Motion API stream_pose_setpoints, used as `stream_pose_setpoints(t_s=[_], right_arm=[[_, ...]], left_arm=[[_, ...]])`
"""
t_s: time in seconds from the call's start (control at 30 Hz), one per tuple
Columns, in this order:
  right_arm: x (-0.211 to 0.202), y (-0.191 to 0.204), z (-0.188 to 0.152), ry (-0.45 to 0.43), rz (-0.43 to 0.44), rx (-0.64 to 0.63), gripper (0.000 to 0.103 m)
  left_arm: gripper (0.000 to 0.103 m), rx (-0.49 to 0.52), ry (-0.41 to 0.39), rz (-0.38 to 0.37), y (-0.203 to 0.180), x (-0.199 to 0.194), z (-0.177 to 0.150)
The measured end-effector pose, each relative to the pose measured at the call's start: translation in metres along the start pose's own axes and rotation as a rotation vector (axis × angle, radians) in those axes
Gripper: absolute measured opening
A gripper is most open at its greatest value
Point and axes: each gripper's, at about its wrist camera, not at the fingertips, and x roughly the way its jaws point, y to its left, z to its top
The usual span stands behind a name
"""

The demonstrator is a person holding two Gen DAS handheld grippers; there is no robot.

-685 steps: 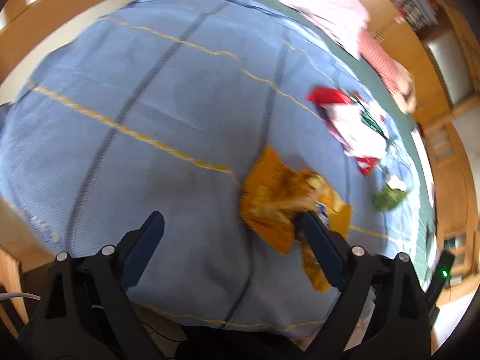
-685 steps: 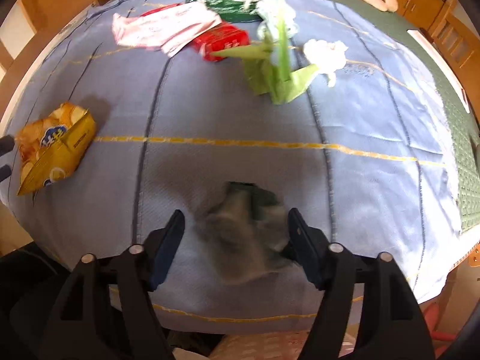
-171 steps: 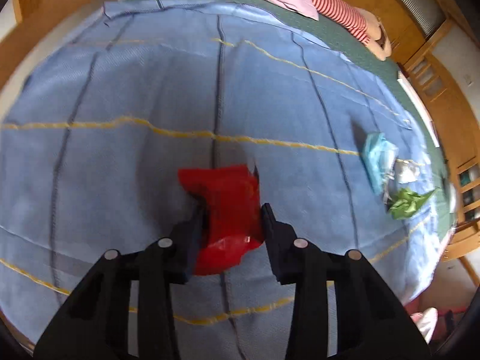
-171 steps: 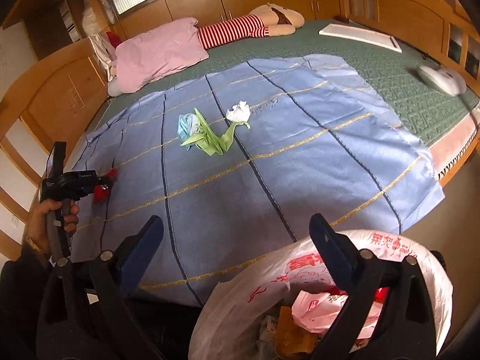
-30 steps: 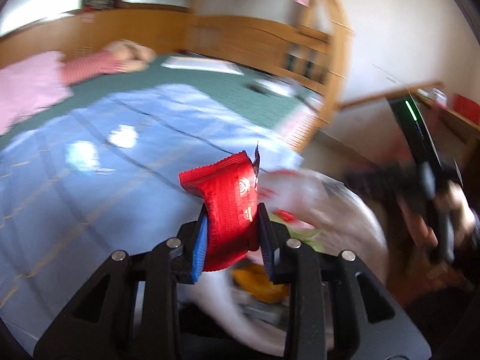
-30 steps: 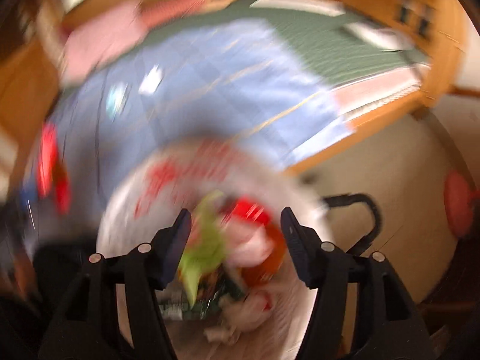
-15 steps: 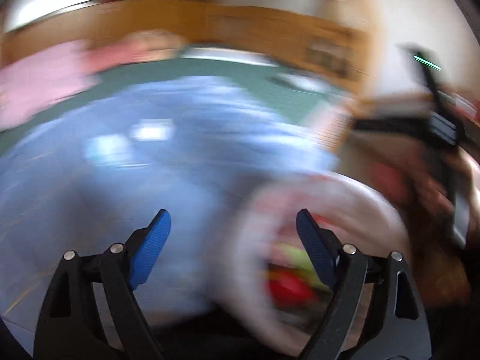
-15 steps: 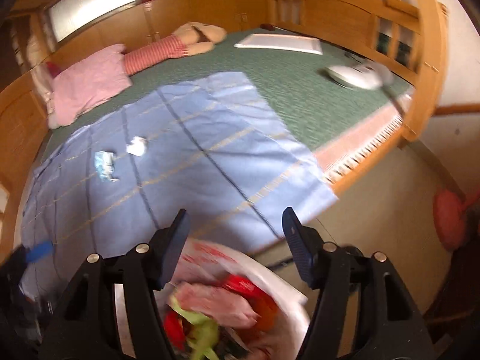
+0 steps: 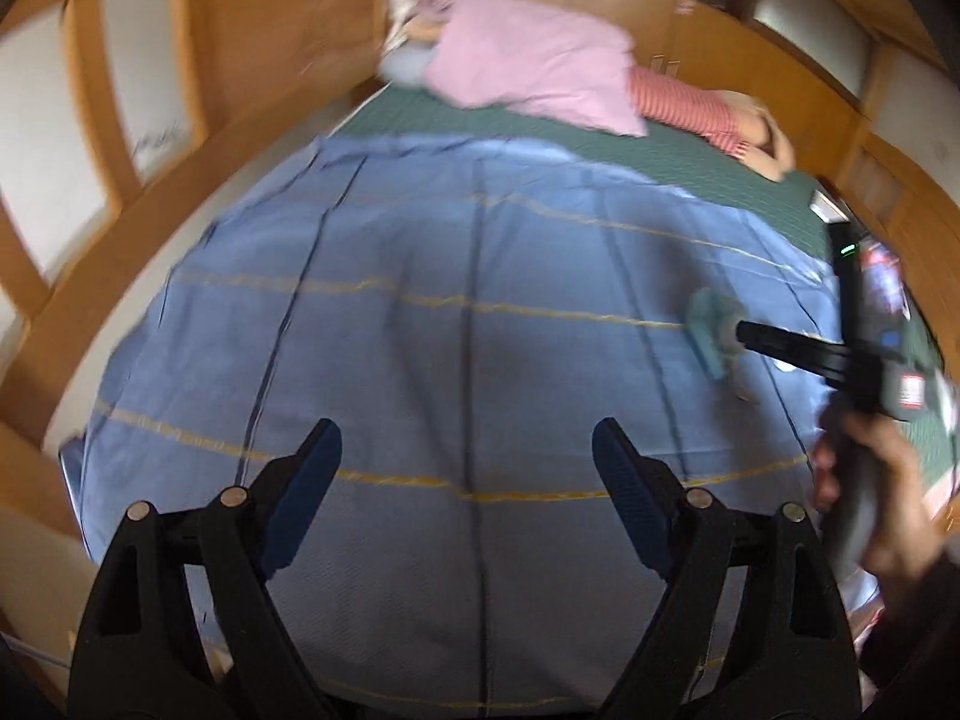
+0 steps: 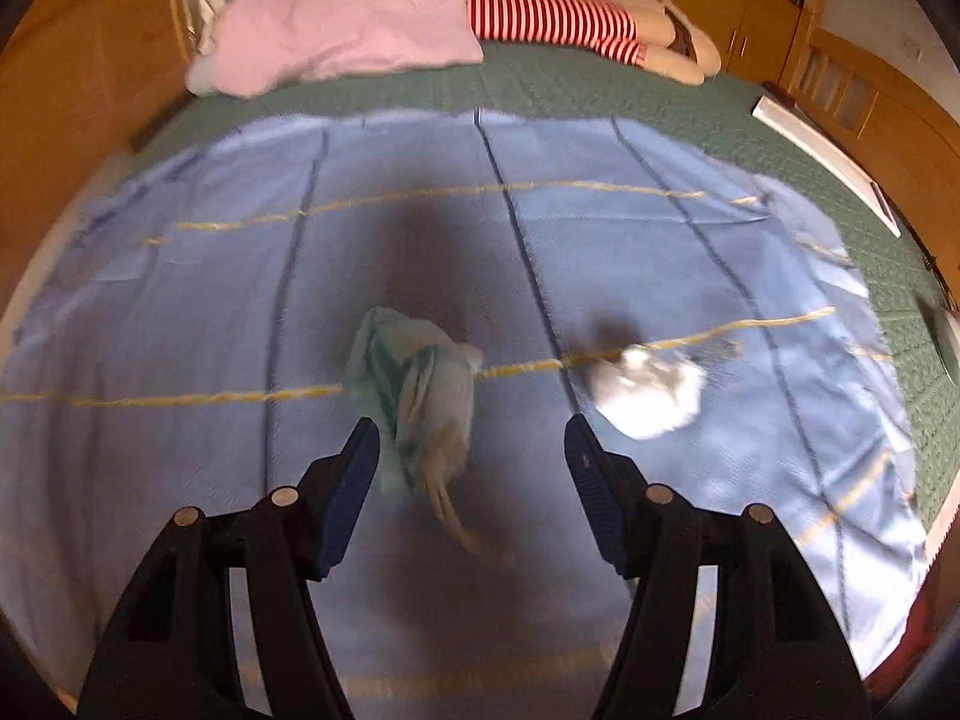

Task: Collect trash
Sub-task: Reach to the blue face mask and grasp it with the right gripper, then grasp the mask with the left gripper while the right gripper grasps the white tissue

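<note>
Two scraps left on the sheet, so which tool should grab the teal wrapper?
Right. The right tool is open just short of the wrapper; the left tool is open over bare sheet, well away.

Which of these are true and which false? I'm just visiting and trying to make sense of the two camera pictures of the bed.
1. The right gripper is open above a crumpled teal wrapper. True.
2. The left gripper is clamped on a red packet. False: it is open, with nothing between its fingers.
3. A white crumpled tissue lies on the blue sheet to the right of the teal wrapper. True.
4. The pink pillow lies on the blue sheet. False: it rests on the green mat beyond the sheet.
</note>
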Motion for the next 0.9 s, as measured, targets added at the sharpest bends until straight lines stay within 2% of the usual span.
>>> stream_pose_setpoints(t_s=[0.03, 0.07, 0.1, 0.13, 0.2, 0.3, 0.37, 0.43, 0.47, 0.5, 0.57, 0.6, 0.63, 0.73, 0.8, 0.83, 0.9], right_arm=[[0.009, 0.002, 0.001, 0.0, 0.012, -0.009, 0.063], [0.017, 0.005, 0.001, 0.006, 0.013, -0.015, 0.048], [0.021, 0.009, 0.001, 0.012, 0.027, -0.027, 0.021], [0.018, 0.015, -0.002, 0.014, 0.034, -0.041, 0.015], [0.001, 0.031, -0.011, -0.008, 0.051, -0.096, 0.013], [-0.028, 0.054, -0.034, 0.013, 0.136, -0.159, 0.013], [-0.048, 0.076, -0.058, 0.031, 0.169, -0.224, 0.013], [-0.066, 0.097, -0.082, 0.061, 0.247, -0.303, 0.013], [-0.069, 0.105, -0.088, 0.078, 0.282, -0.323, 0.022], [-0.076, 0.112, -0.097, 0.115, 0.365, -0.346, 0.039], [-0.087, 0.115, -0.103, 0.151, 0.521, -0.357, 0.056], [-0.093, 0.114, -0.103, 0.154, 0.566, -0.358, 0.058], [-0.099, 0.108, -0.099, 0.13, 0.568, -0.353, 0.058], [-0.1, 0.067, -0.066, -0.025, 0.351, -0.256, 0.063], [-0.085, 0.034, -0.043, -0.075, 0.177, -0.136, 0.066], [-0.07, 0.008, -0.026, -0.101, 0.033, -0.05, 0.066], [-0.048, -0.02, -0.008, -0.126, -0.129, 0.004, 0.066]], left_arm=[[0.085, -0.042, 0.021, 0.006, 0.009, 0.002, 0.002], [0.086, -0.081, 0.034, 0.019, 0.022, 0.005, 0.005], [0.086, -0.111, 0.041, 0.028, 0.03, 0.005, 0.007], [0.086, -0.144, 0.047, 0.04, 0.039, 0.006, 0.009], [0.086, -0.191, 0.059, 0.061, 0.056, 0.008, 0.01], [0.086, -0.249, 0.082, 0.07, 0.068, 0.012, 0.009], [0.086, -0.26, 0.093, 0.072, 0.072, 0.014, 0.008], [0.086, -0.26, 0.097, 0.081, 0.073, 0.015, 0.007], [0.086, -0.26, 0.1, 0.085, 0.074, 0.016, 0.005], [0.086, -0.261, 0.103, 0.086, 0.074, 0.017, 0.005], [0.086, -0.267, 0.113, 0.089, 0.074, 0.02, 0.004], [0.086, -0.271, 0.119, 0.09, 0.074, 0.021, 0.003], [0.086, -0.273, 0.123, 0.091, 0.075, 0.023, 0.002], [0.086, -0.266, 0.143, 0.091, 0.073, 0.028, -0.001], [0.086, -0.261, 0.15, 0.084, 0.071, 0.03, -0.003], [0.086, -0.257, 0.152, 0.082, 0.07, 0.031, -0.003], [0.086, -0.242, 0.156, 0.073, 0.065, 0.033, -0.004]])
